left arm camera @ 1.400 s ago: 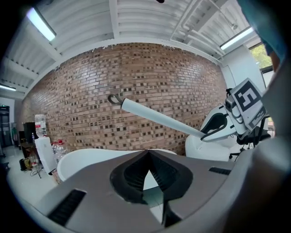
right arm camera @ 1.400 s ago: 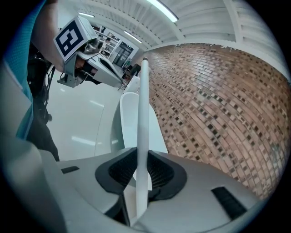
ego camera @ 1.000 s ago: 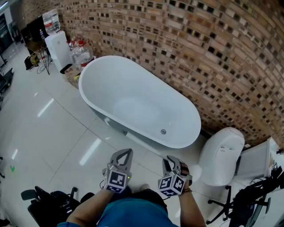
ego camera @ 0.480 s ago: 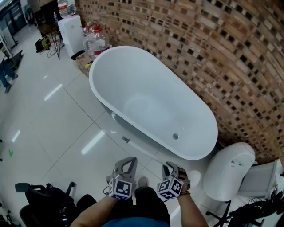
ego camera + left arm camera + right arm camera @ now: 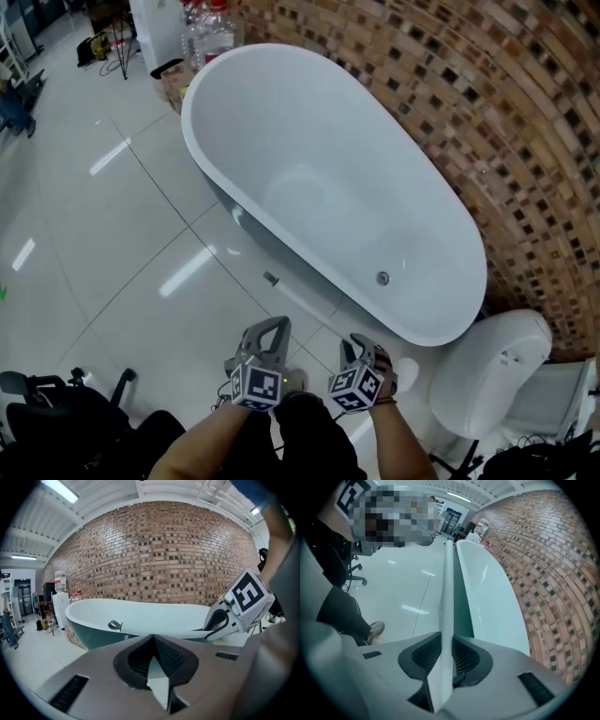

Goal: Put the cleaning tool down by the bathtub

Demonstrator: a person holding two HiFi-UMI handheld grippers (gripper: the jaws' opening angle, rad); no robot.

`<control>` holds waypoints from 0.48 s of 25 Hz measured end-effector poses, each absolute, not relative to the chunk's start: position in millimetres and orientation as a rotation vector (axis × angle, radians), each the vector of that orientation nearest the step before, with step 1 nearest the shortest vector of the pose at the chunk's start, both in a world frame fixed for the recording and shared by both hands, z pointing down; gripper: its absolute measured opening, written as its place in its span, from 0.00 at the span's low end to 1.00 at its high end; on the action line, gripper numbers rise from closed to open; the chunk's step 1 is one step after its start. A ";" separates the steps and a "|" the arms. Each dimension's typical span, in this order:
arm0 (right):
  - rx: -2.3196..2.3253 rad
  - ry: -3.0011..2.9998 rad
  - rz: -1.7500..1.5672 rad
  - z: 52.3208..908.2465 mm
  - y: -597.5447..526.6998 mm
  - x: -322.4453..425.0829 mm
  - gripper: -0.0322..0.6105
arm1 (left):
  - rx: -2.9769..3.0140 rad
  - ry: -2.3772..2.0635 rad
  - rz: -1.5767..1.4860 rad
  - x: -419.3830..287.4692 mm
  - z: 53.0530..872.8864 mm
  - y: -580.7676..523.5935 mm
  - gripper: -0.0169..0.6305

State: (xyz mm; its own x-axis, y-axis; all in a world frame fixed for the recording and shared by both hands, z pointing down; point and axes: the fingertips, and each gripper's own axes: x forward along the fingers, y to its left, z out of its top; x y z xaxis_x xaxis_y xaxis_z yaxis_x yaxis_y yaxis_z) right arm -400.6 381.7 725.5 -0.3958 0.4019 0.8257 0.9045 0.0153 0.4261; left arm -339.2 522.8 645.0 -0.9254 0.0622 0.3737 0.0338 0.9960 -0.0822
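The cleaning tool has a long white handle (image 5: 305, 305) ending in a grey hanging loop (image 5: 270, 278) close to the bathtub's (image 5: 281, 122) near side. My right gripper (image 5: 354, 345) is shut on the near part of that handle (image 5: 446, 597), which runs straight out between the pads alongside the tub (image 5: 487, 588). The tool's working end is hidden behind the gripper. My left gripper (image 5: 272, 323) is beside it, fingertips together, with nothing in it. In the left gripper view the handle (image 5: 159, 632) and loop (image 5: 114, 625) cross in front of the tub (image 5: 140, 613), held by the right gripper (image 5: 220, 620).
A white toilet (image 5: 492, 361) stands at the tub's right end. The brick wall (image 5: 525, 141) runs behind the tub. Water bottles (image 5: 211, 23) and a white unit (image 5: 155, 28) stand at its far end. A black wheeled chair (image 5: 47, 403) is at the lower left. My shoe (image 5: 295, 380) is below the grippers.
The head view has come nearer to the bathtub and looks more steeply down on it. Both grippers keep the same pose, and the handle stays in the right one.
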 end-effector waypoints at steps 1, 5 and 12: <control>-1.331 -1.809 -1.368 741.3 382.7 -401.7 0.19 | -0.063 -2.748 0.107 -342.4 660.0 523.0 0.03; -1.319 -1.784 -1.370 799.6 385.6 -408.7 0.19 | -0.036 -2.729 0.107 -353.7 717.4 522.3 0.03; -1.314 -1.741 -1.382 890.9 395.1 -432.1 0.19 | 0.009 -2.689 0.126 -376.2 796.1 529.5 0.03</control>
